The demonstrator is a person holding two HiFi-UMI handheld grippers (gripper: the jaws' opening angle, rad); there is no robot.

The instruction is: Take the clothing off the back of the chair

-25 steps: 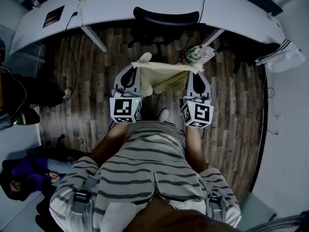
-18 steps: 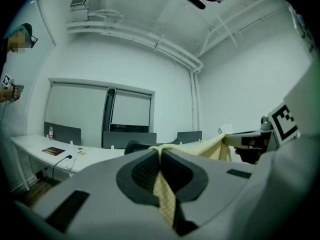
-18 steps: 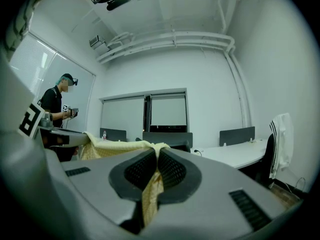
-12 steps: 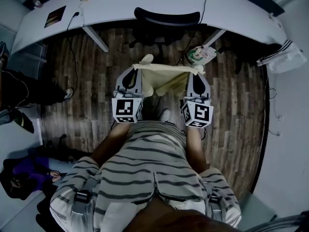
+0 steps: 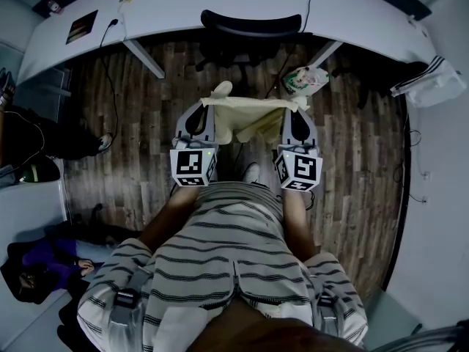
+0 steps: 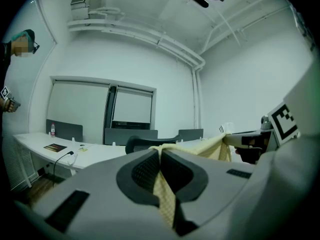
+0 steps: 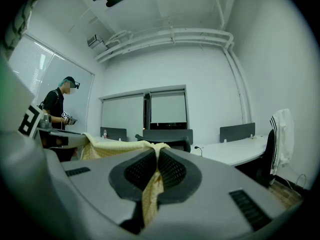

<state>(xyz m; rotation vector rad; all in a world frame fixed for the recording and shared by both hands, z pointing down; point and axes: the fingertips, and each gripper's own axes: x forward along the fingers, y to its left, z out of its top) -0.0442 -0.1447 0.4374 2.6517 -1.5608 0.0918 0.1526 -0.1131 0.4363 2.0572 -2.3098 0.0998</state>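
A pale yellow garment (image 5: pixel 253 116) hangs stretched between my two grippers, in the air in front of me. My left gripper (image 5: pixel 207 103) is shut on its left corner, and the cloth (image 6: pixel 162 194) runs down between the pads. My right gripper (image 5: pixel 299 105) is shut on the right corner, where the cloth (image 7: pixel 149 191) also shows pinched between the pads. Both point level toward the black office chair (image 5: pixel 250 29), which stands at the white desk (image 5: pixel 220 2) a little beyond the garment. The chair's back (image 7: pixel 162 133) is bare.
A long curved white desk spans the far side, with cables, a dark book (image 5: pixel 80 25) and a bottle (image 5: pixel 53 4). A bag (image 5: pixel 304 79) lies on the wood floor by a desk leg. A white jacket (image 5: pixel 429 83) hangs at right. A person (image 7: pixel 57 111) stands at left.
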